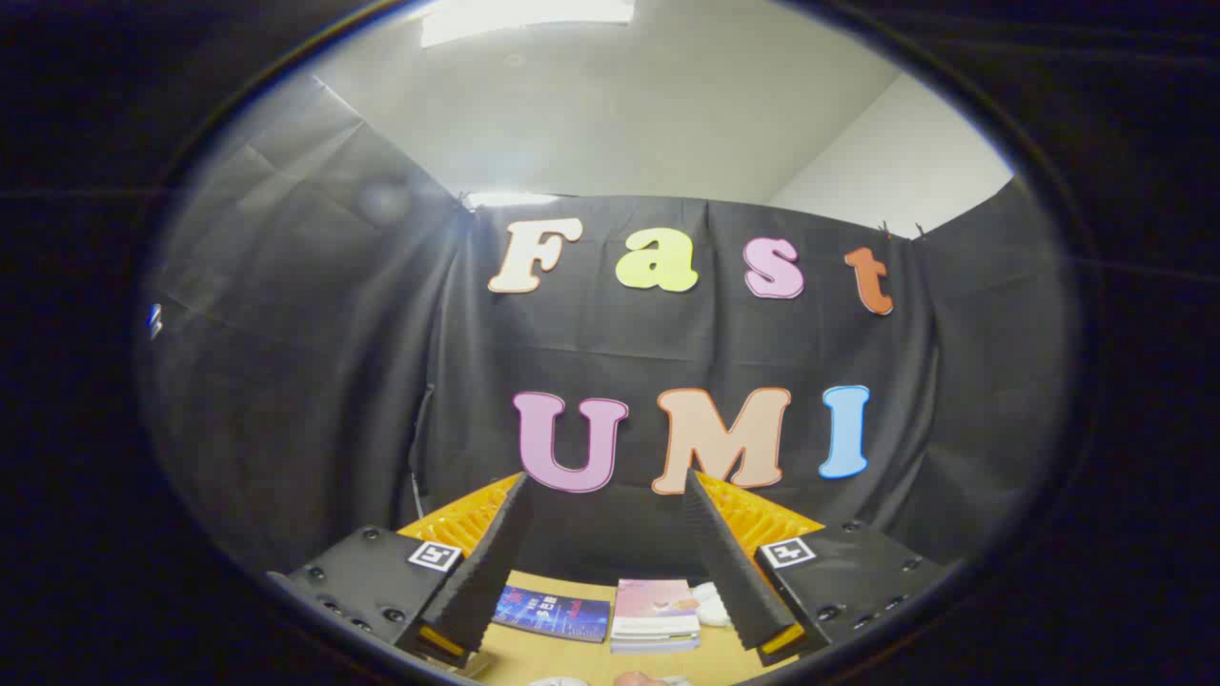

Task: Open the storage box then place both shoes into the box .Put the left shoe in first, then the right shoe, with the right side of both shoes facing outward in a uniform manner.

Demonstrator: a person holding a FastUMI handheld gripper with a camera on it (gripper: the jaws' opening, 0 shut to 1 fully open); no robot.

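Over a wooden table (572, 657) bearing books (654, 615), the gripper (605, 491) holds its jaws wide apart, gripping nothing.

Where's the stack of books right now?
In the gripper view, the stack of books lies on the wooden table, between the open gripper's fingers and below their tips, beside a blue book on its left.

A small white lumpy thing (710, 605), maybe a shoe but too hidden to tell, lies on the wooden table (572, 657) right beside a pink book (656, 610), behind the gripper (605, 476), whose fingers (724, 562) are wide apart and hold nothing.
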